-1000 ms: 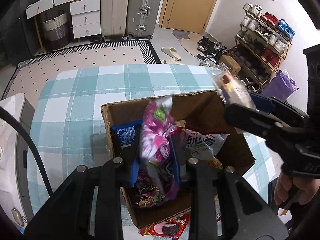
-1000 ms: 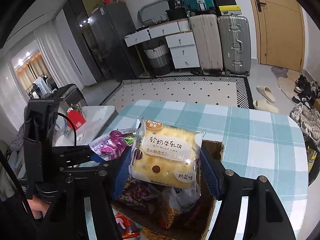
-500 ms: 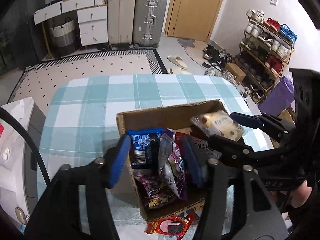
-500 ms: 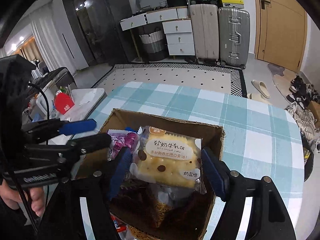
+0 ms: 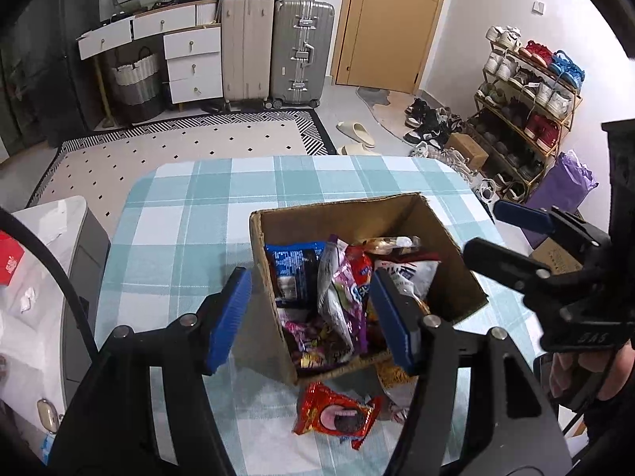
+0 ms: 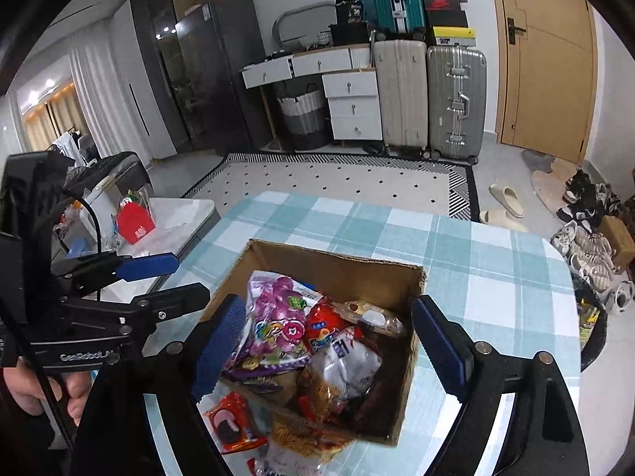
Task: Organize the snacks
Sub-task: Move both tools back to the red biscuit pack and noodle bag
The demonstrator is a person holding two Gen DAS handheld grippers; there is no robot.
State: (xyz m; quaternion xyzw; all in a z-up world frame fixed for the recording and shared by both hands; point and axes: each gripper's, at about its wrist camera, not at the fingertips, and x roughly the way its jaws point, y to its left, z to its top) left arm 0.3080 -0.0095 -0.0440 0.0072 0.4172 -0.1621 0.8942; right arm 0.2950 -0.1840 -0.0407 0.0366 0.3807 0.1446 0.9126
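From the left wrist view, the left gripper (image 5: 309,317) hangs over the near left corner of the cardboard box (image 5: 432,214), its blue fingers (image 5: 228,317) parting and nothing pinched between them; the purple snack bag (image 5: 341,301) stands loose in the box beside a blue packet (image 5: 293,269). On the checked table (image 5: 178,214), just outside the box's near wall, lies a red cookie packet (image 5: 337,416), with more wrappers beside it that are partly hidden. The right gripper (image 5: 500,234) shows at the right edge, a hand (image 5: 579,377) on its handle.

From the right wrist view, the right gripper's own fingers (image 6: 216,345) are also spreading, wide and empty, straddling the box; the pale cake packet (image 6: 369,317) lies inside on top of the pile, touching neither finger.

Judging by this, both snacks are delivered and the release step is ending (the box looks nearly full). The next move likely calls for drawing clear of the box rim, then dropping to the red cookie packet on the table, with fingers set across its flat, crinkly wrapper, low enough to catch an edge.
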